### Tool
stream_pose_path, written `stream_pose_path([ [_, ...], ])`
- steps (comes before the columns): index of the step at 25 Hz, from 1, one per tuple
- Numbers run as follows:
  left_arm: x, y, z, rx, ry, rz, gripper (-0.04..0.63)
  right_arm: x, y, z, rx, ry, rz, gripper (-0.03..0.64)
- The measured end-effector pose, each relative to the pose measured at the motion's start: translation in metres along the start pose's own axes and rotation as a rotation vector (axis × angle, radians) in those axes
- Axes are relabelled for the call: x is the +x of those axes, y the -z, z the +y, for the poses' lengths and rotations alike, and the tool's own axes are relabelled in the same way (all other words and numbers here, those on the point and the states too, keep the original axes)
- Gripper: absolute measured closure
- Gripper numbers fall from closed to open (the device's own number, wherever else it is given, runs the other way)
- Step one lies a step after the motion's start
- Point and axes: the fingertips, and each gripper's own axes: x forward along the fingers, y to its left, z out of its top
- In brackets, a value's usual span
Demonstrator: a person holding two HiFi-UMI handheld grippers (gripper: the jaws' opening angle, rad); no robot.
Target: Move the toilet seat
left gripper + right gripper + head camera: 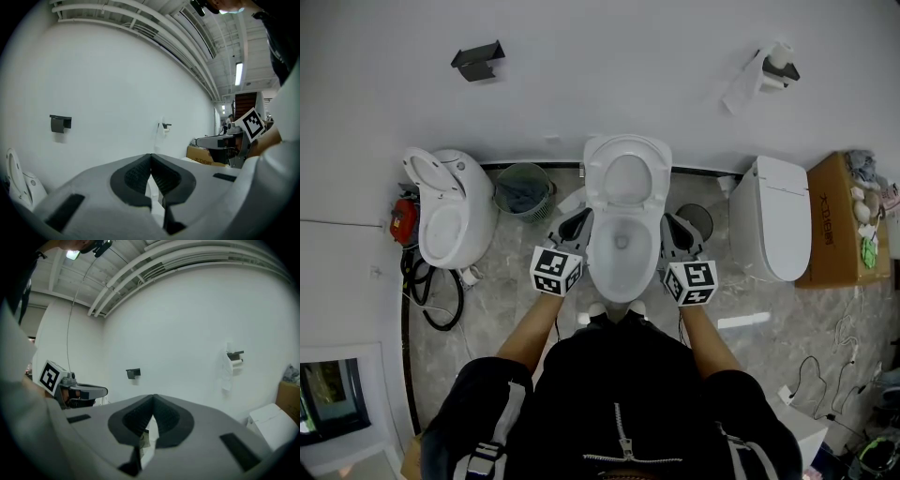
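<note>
At the far left a white toilet unit [441, 211] sits on the grey marbled floor [506, 291], with a dark mesh bin [523, 190] beside it. The left hand-held gripper [577, 221] hovers just left of the middle white toilet bowl [622, 272], its jaws pressed together on nothing. The white oval toilet seat [594, 178] stands raised against the wall behind that bowl. The right hand-held gripper [672, 225], likewise closed and empty, hangs just right of the bowl. Further right stand a closed white toilet [783, 225] and a brown cardboard box [834, 216].
</note>
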Motion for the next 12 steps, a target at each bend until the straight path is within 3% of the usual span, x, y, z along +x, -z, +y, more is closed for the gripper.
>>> stream_pose_path([
  [12,-0.0030,-0.0034,0.0065,0.008,0.009,-0.018,0.592,0.0051,-0.0003,0.0097,-0.011,0.003,-0.007,0.615],
])
